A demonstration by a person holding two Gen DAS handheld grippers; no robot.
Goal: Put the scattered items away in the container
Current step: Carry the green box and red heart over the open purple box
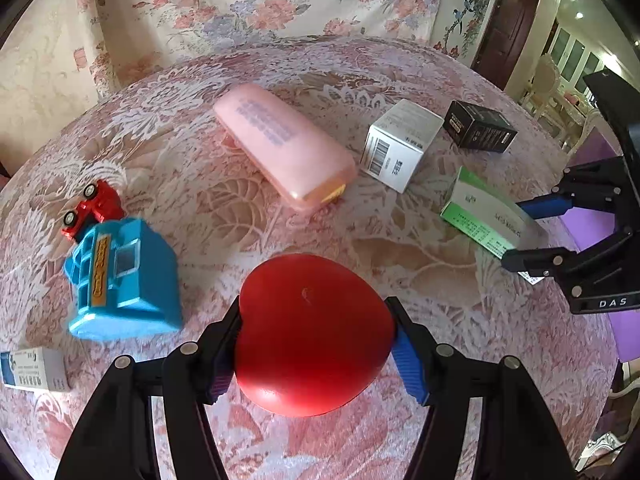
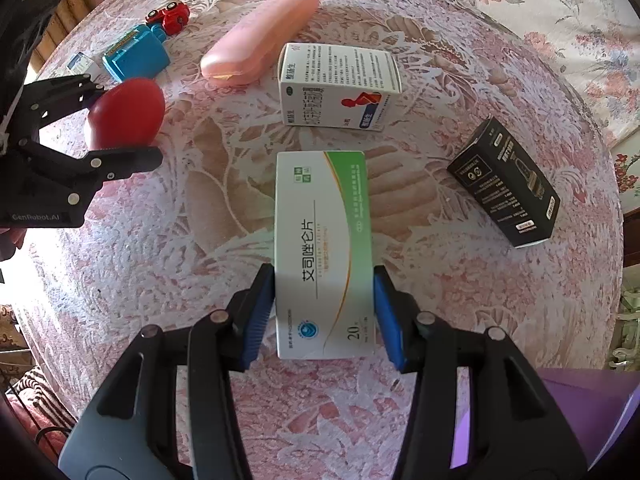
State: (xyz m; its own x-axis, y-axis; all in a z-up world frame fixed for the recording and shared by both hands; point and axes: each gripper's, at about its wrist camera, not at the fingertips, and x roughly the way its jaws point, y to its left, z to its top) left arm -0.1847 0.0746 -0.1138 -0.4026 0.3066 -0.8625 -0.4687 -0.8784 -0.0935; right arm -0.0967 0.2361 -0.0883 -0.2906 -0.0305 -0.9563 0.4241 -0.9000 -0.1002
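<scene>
Two pickups in hand at once, both at the grasp stage. Left gripper point(image 1: 316, 344) clamped on the red heart point(image 1: 312, 336), blue pads point(image 1: 408, 364) pressing its two flanks, heart near the middle of the table point(image 1: 240, 216). Right gripper point(image 2: 324, 312) clamped on the green-and-white box point(image 2: 324, 248), pads flush against its long sides near the bottom end, box flat or barely clear of the lace cloth; cannot tell which.

Still scattered: pink case point(image 1: 284, 144) toward the far edge, white barcode box point(image 1: 400, 144) just beside it, black box point(image 1: 480, 126) beyond that toward the far right edge, blue toy point(image 1: 124, 276) and red toy car point(image 1: 94, 208) touching near the left edge, small white box point(image 1: 34, 368) at the near left edge.

Container not plainly in view; a purple surface point(image 2: 580, 408) at the near right edge of the table, possibly it.

Next, by judgement: lift both loads straight up clear of the cloth, keep the grips firm, carry toward the near right edge. Heart looks soft and rounded, so likely to squirm between the pads; box thin-walled, so likely to dent under more squeeze. Care also needed to keep the two grippers from crossing on the way.
</scene>
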